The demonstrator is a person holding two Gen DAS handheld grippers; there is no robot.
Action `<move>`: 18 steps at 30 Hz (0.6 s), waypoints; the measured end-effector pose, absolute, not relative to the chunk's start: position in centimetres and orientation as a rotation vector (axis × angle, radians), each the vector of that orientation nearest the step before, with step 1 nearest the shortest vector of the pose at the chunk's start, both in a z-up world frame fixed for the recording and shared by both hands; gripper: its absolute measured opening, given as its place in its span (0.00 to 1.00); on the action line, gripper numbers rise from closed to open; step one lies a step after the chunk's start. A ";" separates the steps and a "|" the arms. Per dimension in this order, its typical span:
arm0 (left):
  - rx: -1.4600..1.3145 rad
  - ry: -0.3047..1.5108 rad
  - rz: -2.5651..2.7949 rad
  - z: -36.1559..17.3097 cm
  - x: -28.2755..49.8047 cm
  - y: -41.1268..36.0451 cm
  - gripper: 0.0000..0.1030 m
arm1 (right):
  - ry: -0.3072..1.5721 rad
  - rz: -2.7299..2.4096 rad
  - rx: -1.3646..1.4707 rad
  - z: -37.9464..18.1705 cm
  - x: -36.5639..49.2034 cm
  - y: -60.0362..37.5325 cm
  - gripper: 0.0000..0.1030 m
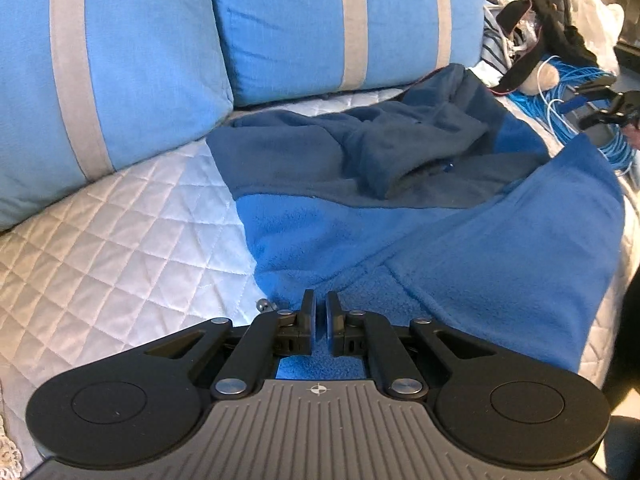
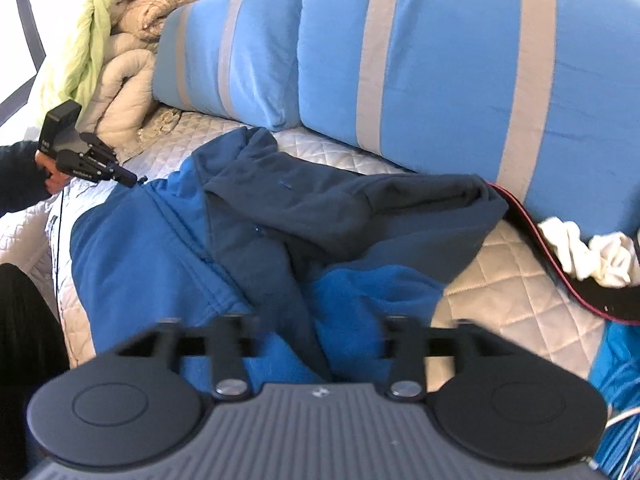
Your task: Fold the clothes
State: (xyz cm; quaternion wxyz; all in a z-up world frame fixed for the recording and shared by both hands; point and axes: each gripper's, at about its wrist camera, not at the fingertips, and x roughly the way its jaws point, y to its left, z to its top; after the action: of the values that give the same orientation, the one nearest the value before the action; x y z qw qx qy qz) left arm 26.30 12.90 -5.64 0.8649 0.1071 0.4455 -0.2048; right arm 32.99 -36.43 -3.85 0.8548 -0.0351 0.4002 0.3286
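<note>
Rumpled two-tone blue fleece jacket (image 1: 400, 200)

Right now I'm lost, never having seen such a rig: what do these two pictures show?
No robot: a person holds a two-finger gripper in each hand, each with a camera looking along its fingers. One picture is from the left gripper, fingers almost together above a blue fleece jacket; whether it pinches cloth is unclear. The other is from the right gripper, open, holding nothing. The jacket lies crumpled on a quilted bed before striped pillows.
</note>
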 end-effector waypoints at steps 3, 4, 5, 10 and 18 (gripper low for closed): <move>0.240 0.919 -0.300 -5.3 26.4 13.2 0.21 | 0.856 0.655 -0.019 -4.0 32.0 -37.7 0.81; 0.236 0.926 -0.252 -5.2 26.5 13.4 0.27 | 0.859 0.639 0.005 -4.1 31.5 -38.1 0.84; 0.221 0.922 -0.233 -5.0 26.3 13.7 0.34 | 0.865 0.621 0.031 -4.3 31.2 -38.6 0.84; 0.070 0.871 -0.215 -4.0 24.5 15.8 0.50 | 0.895 0.564 0.180 -6.0 29.2 -41.0 0.85; -0.282 0.880 -0.224 -6.0 23.1 19.3 0.56 | 0.920 0.506 0.417 -8.7 28.7 -43.3 0.86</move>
State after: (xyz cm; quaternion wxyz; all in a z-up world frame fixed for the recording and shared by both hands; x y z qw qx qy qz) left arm 23.06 19.31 -6.02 0.8892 -0.1358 0.4235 -0.1078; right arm 28.73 -43.30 -8.73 0.8447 0.1976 0.4358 0.2397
